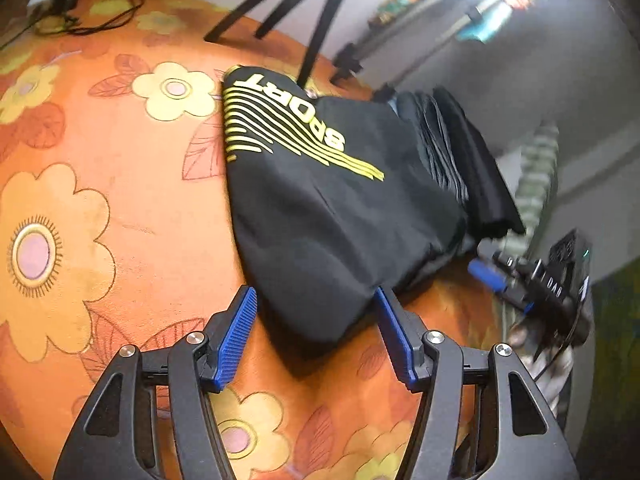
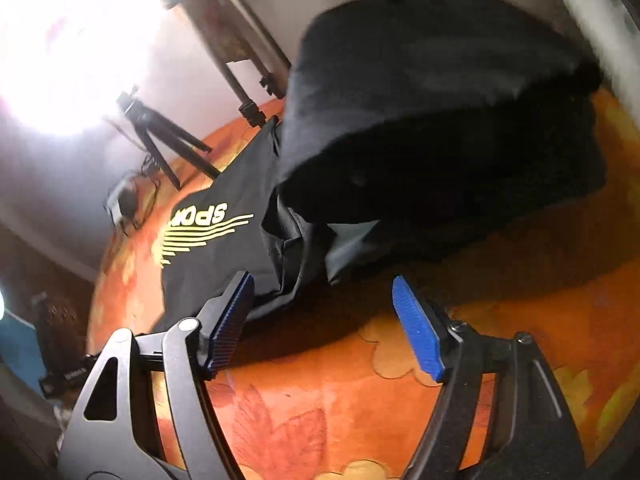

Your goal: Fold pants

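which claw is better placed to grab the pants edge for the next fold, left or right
Probably left. The left claw is open with the near edge of the black pants already between its fingers. The right claw is also open, but mostly over the orange floral cloth, the pants just beyond.

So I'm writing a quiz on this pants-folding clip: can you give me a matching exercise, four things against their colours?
Things:
1. pants
2. SPORT lettering
3. gripper pads
4. table cover

Colours:
A. orange with yellow flowers
B. black
C. blue
D. white

Pairs: 1-B, 2-D, 3-C, 4-A
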Motion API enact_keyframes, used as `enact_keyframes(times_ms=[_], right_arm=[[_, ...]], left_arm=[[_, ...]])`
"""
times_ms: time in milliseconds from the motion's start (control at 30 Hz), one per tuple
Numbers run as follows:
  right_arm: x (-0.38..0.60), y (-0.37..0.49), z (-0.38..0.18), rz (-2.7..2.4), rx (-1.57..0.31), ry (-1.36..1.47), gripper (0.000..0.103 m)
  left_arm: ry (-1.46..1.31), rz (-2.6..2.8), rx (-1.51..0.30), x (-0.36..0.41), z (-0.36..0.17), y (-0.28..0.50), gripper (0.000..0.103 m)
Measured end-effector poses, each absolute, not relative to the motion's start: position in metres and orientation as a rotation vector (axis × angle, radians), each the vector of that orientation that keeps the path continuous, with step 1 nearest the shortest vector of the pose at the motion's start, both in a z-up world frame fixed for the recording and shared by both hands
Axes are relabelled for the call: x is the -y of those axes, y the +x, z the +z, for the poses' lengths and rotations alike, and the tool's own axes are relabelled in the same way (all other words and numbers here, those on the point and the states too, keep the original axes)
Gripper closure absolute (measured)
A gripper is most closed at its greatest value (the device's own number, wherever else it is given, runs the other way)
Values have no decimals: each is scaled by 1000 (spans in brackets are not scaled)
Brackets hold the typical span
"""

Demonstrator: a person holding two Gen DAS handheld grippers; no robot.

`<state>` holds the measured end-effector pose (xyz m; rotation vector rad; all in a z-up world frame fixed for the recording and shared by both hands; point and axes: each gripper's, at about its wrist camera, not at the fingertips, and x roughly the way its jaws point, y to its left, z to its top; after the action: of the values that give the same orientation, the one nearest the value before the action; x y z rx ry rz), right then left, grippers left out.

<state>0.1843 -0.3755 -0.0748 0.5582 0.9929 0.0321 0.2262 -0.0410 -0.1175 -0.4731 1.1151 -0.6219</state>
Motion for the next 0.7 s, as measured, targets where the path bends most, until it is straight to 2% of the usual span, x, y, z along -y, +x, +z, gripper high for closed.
enact_keyframes(times_ms=[133,467,567,600,633,667,700], right_arm=[[371,193,-97,42,-1043,662,25],[343,214,-114,-3,-1046,609,24],[340,214,-114,-12,-1028,618,26],[338,214,-114,-7,-1025,617,39],[334,216,-116,15,-1031,628,49],[328,218,-118,20,-1043,630,58],[324,218,-118,15,-1047,623,64]], left_arm=[[-635,-569,-1117,28,-125,228,41],[-664,-525,-1117,40,-127,227,41],[-635,-531,-1103,47,-126,224,46],[-614,-525,-1106,51,-126,224,53],[-595,-515,-1107,53,-127,224,65],[-582,-508,-1103,54,-128,224,74],[-583,-507,-1100,54,-129,224,77]])
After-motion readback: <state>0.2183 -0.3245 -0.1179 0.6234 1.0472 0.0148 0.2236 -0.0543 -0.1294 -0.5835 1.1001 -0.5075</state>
